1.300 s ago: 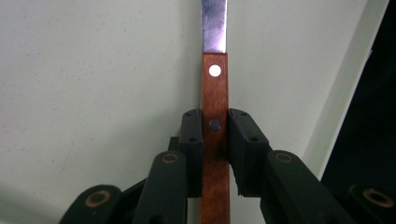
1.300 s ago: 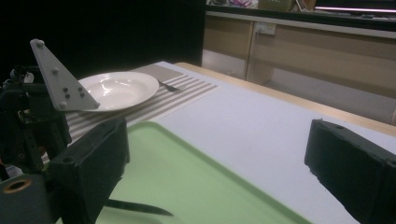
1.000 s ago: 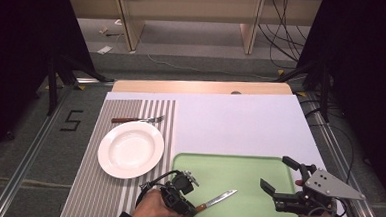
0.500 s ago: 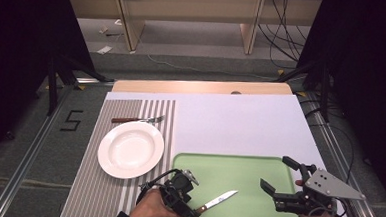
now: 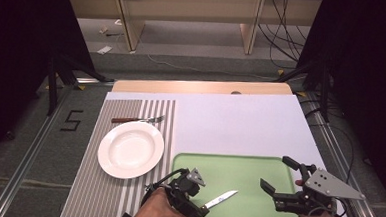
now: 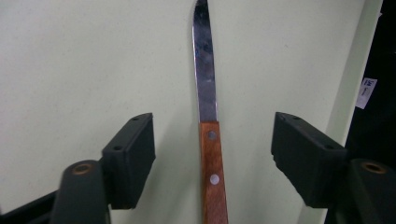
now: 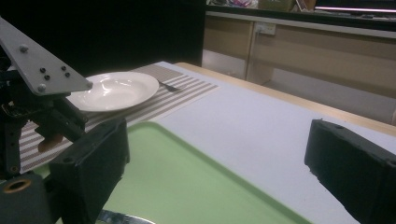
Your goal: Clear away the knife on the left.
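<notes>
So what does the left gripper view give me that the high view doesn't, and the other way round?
Left gripper view alone: two rivets in the knife's wooden handle, and clear gaps between that handle and the left gripper's fingers, which have just been opening. High view alone: the white plate and fork on the striped mat, plus the right gripper, open over the tray. Both show the knife lying on the green tray.
</notes>
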A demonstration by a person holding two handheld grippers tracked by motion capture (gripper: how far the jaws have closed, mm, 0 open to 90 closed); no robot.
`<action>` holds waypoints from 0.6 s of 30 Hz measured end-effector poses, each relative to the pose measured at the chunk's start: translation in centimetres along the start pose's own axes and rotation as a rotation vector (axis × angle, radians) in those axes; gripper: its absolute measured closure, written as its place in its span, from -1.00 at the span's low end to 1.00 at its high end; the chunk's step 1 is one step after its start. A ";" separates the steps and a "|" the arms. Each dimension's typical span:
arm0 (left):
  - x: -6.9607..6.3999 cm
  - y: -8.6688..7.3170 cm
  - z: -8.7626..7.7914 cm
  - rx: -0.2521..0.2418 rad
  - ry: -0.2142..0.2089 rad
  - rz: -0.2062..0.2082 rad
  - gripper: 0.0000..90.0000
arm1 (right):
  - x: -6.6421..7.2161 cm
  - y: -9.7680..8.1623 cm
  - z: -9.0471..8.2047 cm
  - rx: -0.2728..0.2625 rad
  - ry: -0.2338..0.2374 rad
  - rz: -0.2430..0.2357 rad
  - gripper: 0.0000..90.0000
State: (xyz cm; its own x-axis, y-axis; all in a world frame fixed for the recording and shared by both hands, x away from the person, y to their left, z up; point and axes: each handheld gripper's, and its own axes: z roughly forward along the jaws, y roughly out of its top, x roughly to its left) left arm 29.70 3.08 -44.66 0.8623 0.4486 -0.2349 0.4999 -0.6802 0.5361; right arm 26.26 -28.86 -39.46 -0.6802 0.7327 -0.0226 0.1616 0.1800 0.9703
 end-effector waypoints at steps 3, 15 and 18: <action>-0.2 0.2 0.3 0.001 0.001 0.014 -0.09 | 0.0 0.0 0.0 -0.001 0.001 -0.001 -0.83; -0.7 1.1 1.5 0.065 -0.010 0.122 0.53 | 0.0 0.0 0.0 0.000 0.003 -0.003 -0.83; -0.9 1.2 1.8 0.079 -0.015 0.139 0.58 | 0.1 0.0 0.0 0.000 0.003 -0.003 -0.83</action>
State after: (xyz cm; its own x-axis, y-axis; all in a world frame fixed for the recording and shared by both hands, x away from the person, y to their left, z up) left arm 29.69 0.80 -45.23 0.9243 0.3391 -0.1753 0.3803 -0.7787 0.4989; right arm 26.23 -28.81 -39.47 -0.6829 0.7300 -0.0252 0.1590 0.1823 0.9703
